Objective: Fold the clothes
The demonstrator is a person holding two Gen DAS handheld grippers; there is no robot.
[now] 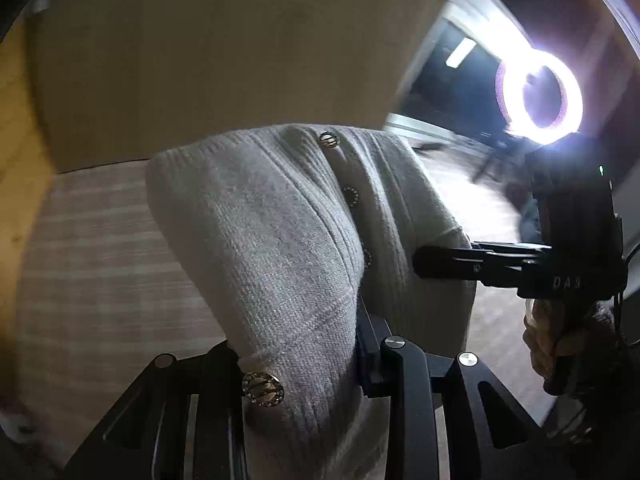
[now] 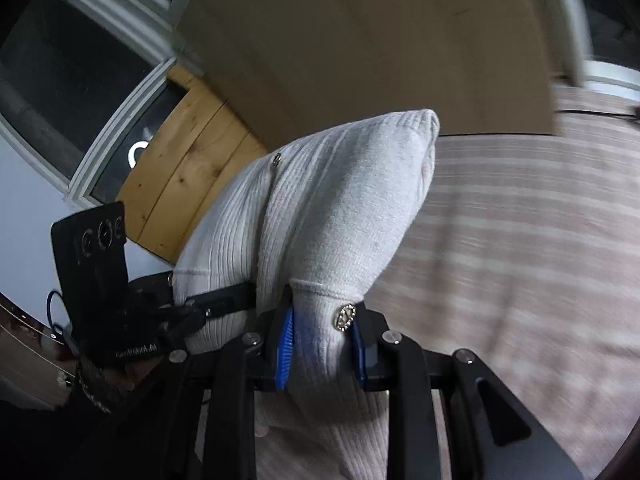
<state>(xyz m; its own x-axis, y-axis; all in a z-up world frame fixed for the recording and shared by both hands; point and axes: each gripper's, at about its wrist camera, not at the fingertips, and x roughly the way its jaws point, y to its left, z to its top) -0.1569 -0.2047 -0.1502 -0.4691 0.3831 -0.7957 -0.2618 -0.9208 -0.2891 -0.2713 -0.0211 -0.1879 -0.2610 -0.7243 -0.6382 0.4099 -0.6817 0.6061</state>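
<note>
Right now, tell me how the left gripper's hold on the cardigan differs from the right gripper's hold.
The left gripper has its fingers buried under the knit cardigan, so its pads are hidden; the right gripper shows blue pads on either side of the fabric.
A metal button sits at the left gripper's left finger, but against the right gripper's right finger.
Both are shut on the cardigan, which is lifted above the striped bed.

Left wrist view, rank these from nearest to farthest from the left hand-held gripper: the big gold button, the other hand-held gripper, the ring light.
1. Gold button: on the cardigan cuff, right at the left hand-held gripper, low centre.
2. Right hand-held gripper: clamped on the cardigan's far edge, to the right.
3. Ring light: glowing in the background, upper right.
</note>
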